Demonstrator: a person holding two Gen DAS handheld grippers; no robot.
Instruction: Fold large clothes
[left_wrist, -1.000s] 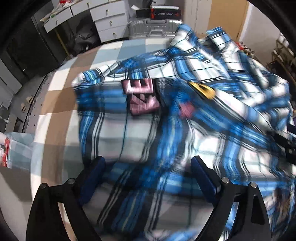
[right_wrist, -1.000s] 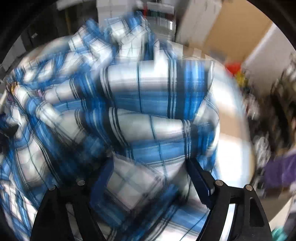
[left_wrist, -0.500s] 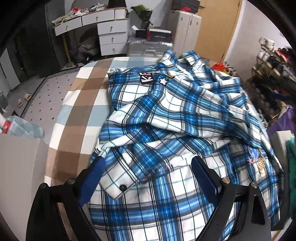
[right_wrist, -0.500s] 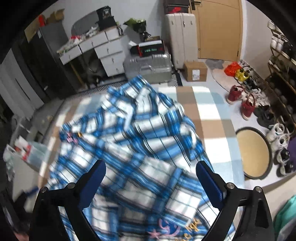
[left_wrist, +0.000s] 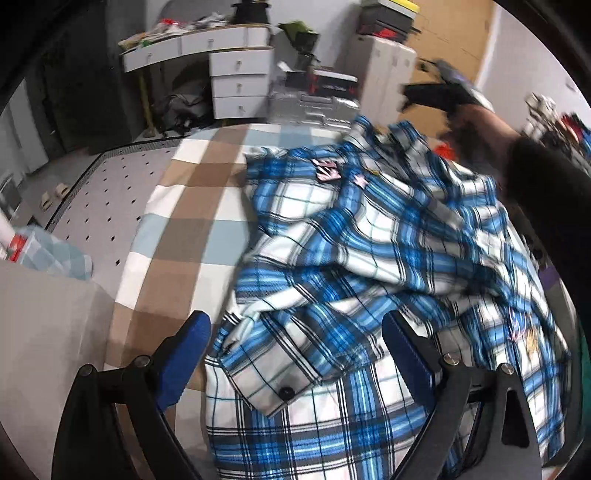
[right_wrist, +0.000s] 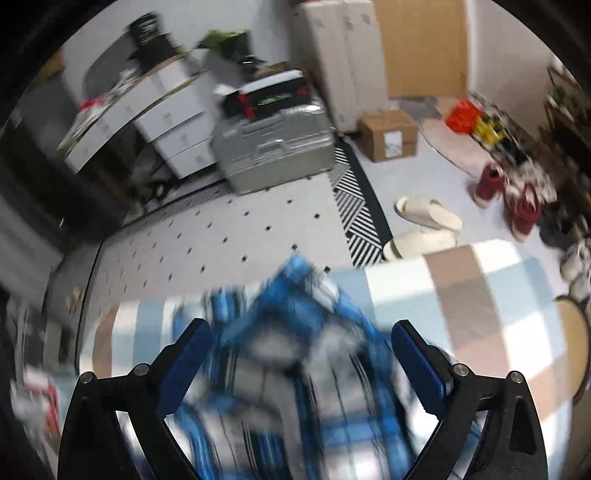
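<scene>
While spread wide and gripping nothing, left gripper (left_wrist: 295, 354) and right gripper (right_wrist: 301, 360) poised above the plaid shirt (left_wrist: 369, 258), heaped unfolded on the checked bedspread (left_wrist: 192, 221).

Rumpled across the right half of the bed, cuff (left_wrist: 273, 376) nearest the left jaws, hem close to the near edge. Likely to bunch further if pinched through several layers at once; apt to slide floorward if dragged by one corner. Right view blurred, so fine placement over the collar end uncertain.
</scene>
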